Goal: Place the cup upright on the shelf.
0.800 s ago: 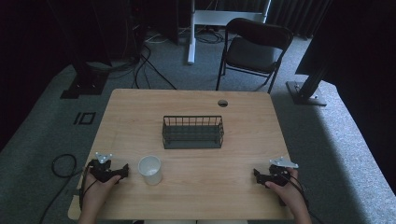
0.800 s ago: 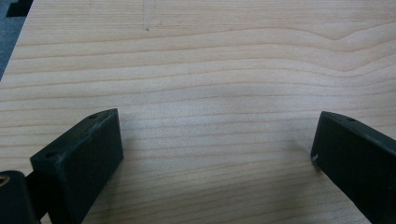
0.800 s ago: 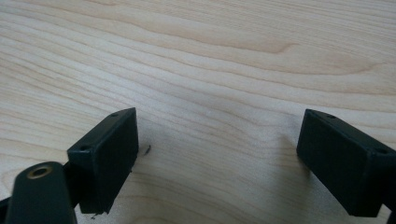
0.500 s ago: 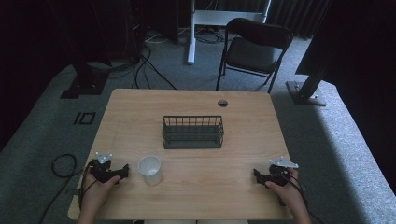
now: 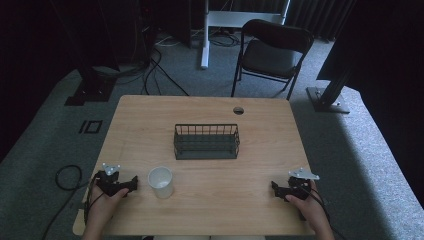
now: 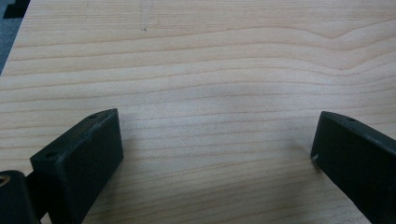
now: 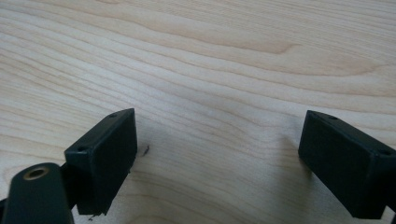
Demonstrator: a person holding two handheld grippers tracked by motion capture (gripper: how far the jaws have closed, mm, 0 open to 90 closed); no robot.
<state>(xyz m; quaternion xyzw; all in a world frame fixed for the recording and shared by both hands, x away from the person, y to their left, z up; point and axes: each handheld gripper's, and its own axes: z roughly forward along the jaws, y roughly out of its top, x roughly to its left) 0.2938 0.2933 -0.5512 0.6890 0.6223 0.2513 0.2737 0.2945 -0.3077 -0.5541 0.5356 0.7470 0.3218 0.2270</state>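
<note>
At the near edge of the table (image 5: 210,107), the left gripper (image 5: 131,184) rests on the wood, its jaws spread wide with only bare tabletop between them. Just beside its tips stands the white cup (image 5: 161,182), upright and apart from them. The right gripper (image 5: 274,188) lies at the near right corner, jaws likewise spread over bare wood. Farther back, mid-table, sits a dark wire basket (image 5: 206,141).
</note>
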